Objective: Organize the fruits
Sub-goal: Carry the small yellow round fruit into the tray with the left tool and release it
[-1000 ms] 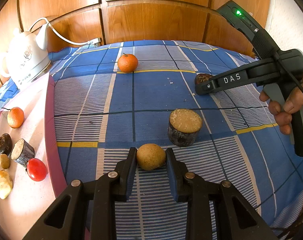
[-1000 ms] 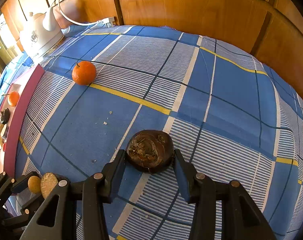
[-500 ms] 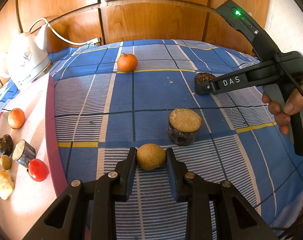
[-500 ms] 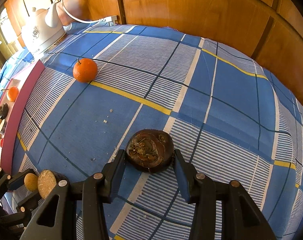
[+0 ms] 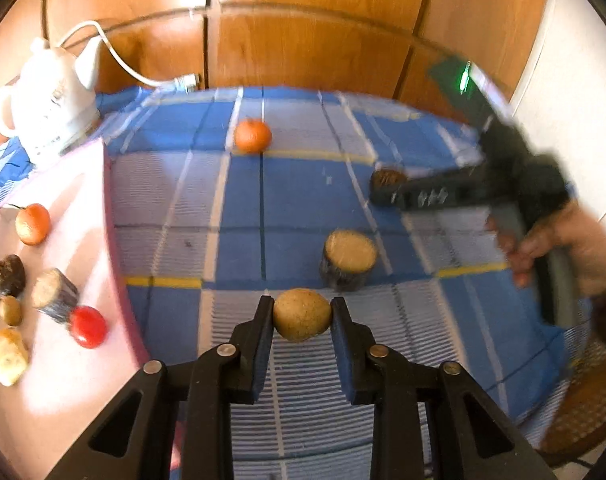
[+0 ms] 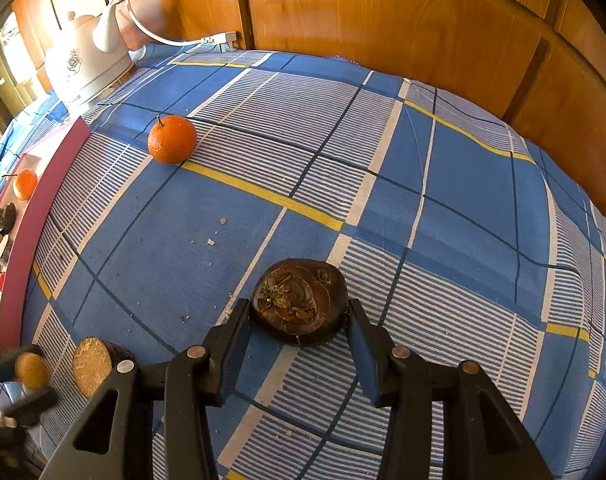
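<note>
Left tool (image 5: 302, 308) pinches a round tan fruit (image 5: 301, 314), both fingers touching its sides. Just beyond it to the right stands a cut dark-skinned piece (image 5: 347, 254) on the blue checked cloth (image 5: 303, 200); a tangerine (image 5: 253, 135) lies farther ahead. Off to the left, a pink tray (image 5: 83, 200) carries more fruits. Right tool (image 6: 299, 312) closes on a dark brown fruit (image 6: 299, 300), fingers against its flanks, with the tangerine (image 6: 171, 139) well ahead to the left.
</note>
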Motion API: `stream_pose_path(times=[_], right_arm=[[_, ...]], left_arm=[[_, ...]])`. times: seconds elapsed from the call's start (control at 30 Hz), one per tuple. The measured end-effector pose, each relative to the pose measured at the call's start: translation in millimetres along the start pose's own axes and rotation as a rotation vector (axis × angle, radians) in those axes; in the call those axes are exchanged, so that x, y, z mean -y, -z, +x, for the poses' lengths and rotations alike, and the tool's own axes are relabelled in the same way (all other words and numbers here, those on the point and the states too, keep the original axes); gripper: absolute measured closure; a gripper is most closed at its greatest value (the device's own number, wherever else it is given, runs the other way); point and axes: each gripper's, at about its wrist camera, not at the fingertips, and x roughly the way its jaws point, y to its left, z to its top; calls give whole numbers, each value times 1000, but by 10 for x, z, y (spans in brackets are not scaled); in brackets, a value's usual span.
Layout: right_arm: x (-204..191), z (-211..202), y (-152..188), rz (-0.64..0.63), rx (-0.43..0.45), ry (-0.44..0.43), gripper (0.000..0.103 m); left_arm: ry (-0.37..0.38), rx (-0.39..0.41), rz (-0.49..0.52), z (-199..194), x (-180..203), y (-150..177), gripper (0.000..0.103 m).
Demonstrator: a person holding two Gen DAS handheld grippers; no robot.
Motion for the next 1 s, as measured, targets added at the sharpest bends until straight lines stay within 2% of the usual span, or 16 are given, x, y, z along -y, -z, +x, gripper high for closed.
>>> stream_pose_path(times=[0.1,0.23,0.4,0.5,0.67,0.7,0.73,0.83,1.0], right_arm=[[-5,-3,0,-2,-1,1,55],[-8,-5,-2,-2,-1,0,55],[-9,-5,-2,-3,-1,0,55],[-10,-6,-2,-2,-1,0,55],[-10,-6,-2,-4,0,0,55],[-7,-4,-1,-4,0,-1,55],[-9,-5,-1,-3,0,-2,55],[-12,-5,-2,-5,0,-1,55],[-15,-11,-4,-8,0,4,55]], left_arm=[[9,49,-68,-228,-208,-126,75],[-5,97,-234,-444,-765,-288,75],[-87,87,-369,-362,-1413,-382,75],[-140,60,-392,-203,-1658,-412,74],[-161,28,-420,25,-1865,-420,74],[-175,24,-415,63,-1860,-430,73],[-182,24,-414,92,-1863,-443,66],[-199,25,-404,58,-1844,-421,62],[-282,29,-424,-91,-1790,-312,62]])
